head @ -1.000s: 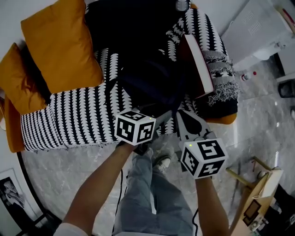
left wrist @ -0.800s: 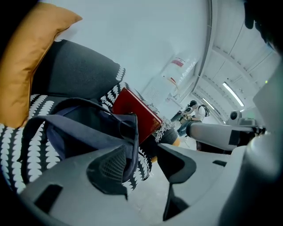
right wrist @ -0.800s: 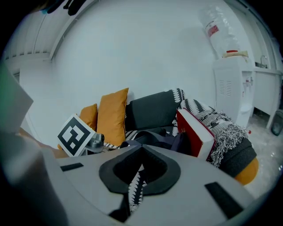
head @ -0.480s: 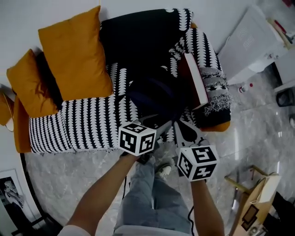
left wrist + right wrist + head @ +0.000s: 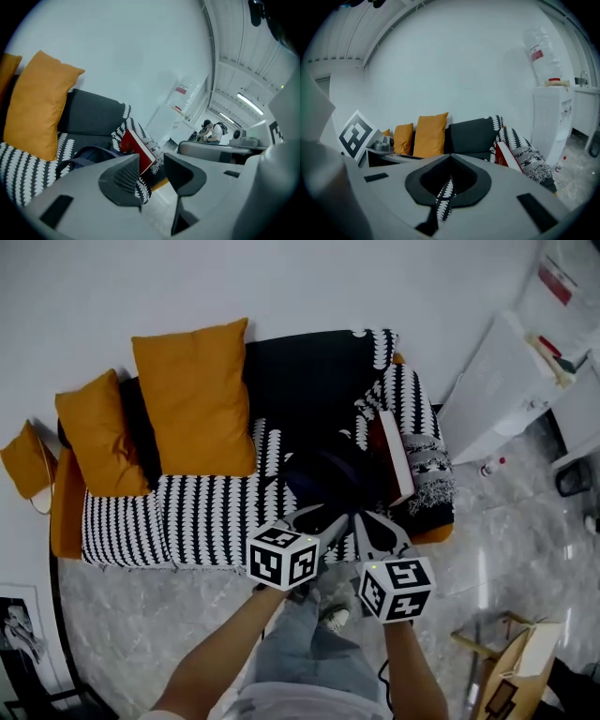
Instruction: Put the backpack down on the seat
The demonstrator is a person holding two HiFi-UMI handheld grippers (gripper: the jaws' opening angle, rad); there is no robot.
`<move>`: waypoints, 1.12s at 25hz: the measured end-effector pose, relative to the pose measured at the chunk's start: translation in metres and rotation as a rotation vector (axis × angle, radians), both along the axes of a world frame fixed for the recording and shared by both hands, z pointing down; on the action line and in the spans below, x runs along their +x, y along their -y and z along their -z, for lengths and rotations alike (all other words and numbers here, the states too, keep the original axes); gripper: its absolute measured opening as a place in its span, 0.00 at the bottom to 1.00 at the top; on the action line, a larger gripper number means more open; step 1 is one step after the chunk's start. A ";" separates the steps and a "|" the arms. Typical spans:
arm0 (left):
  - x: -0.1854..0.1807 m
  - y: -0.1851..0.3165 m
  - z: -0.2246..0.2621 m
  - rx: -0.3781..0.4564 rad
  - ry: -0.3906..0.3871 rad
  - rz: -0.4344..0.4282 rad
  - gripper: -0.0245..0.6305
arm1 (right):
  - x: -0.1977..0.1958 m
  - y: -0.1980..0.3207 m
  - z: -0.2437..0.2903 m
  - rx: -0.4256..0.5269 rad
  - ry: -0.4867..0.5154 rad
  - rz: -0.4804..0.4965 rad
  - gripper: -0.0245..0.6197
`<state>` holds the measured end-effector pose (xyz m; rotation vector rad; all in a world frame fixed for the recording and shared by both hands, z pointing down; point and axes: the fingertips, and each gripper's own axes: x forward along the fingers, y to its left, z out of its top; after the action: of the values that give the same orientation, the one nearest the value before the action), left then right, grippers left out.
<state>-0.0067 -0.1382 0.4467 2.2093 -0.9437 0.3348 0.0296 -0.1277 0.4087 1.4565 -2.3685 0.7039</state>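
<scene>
Backpack [image 5: 328, 479] rests at the sofa [image 5: 187, 512] seat's right end, so the task seems done; empty left claw [image 5: 151, 160], spread, has just narrowed slightly; right claw [image 5: 450, 159] is pressed together.

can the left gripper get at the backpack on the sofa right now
Probably yes. The backpack lies uncovered on the seat in front of the left gripper, with nothing between them. Its jaws have just been closing a little but stand apart and empty.

Head view steeply downward over sofa [image 5: 187, 512]; both gripper views low, toward it.
</scene>
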 end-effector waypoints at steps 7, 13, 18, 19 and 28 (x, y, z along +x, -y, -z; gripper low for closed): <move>-0.018 -0.023 0.071 0.067 0.048 0.076 0.19 | -0.008 -0.024 0.062 0.040 0.034 -0.002 0.04; -0.019 -0.042 0.120 0.133 0.070 0.112 0.11 | -0.009 -0.044 0.104 0.086 0.028 0.008 0.04; -0.015 -0.058 0.142 0.184 0.096 0.110 0.08 | -0.012 -0.057 0.125 0.119 -0.013 0.037 0.04; -0.014 -0.061 0.143 0.184 0.097 0.107 0.08 | -0.012 -0.058 0.127 0.125 -0.021 0.042 0.04; -0.013 -0.068 0.145 0.181 0.093 0.126 0.05 | -0.014 -0.069 0.132 0.138 -0.038 0.050 0.04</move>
<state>-0.0199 -0.0701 0.3015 2.2995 -1.1993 0.3056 0.0159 -0.0592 0.2769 1.4445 -2.4584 0.5051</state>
